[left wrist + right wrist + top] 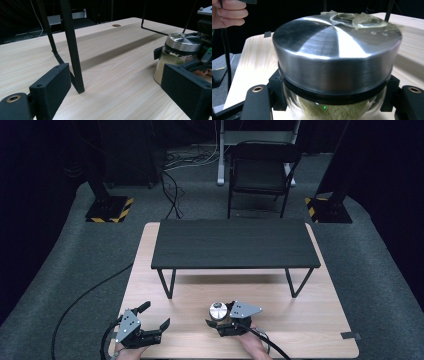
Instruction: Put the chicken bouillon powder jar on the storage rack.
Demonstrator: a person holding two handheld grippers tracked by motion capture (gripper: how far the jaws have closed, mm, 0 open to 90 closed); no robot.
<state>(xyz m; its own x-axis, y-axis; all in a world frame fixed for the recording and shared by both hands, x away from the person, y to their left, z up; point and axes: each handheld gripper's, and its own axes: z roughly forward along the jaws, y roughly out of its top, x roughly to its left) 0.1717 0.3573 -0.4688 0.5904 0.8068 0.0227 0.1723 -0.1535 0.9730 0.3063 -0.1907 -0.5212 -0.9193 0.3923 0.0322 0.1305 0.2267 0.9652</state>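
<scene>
A glass jar (216, 311) with a brushed metal lid (337, 50) and yellowish grains inside stands near the table's front edge, right of centre. My right gripper (219, 316) is shut on the jar, its jaws pressing the glass just under the lid. In the right gripper view the gripper (332, 100) shows with the jar between its jaws. My left gripper (155, 315) rests open to the jar's left, with nothing between its fingers (50, 86). In the left gripper view the jar (178, 57) stands at the right, beyond the right-hand jaw.
A low black shelf (230, 242) on thin metal legs (72, 50) spans the middle of the wooden table (300, 315). A black folding chair (262, 170) stands behind the table. A cable (85, 295) runs across the floor at the left. A hand (227, 12) shows beyond the jar.
</scene>
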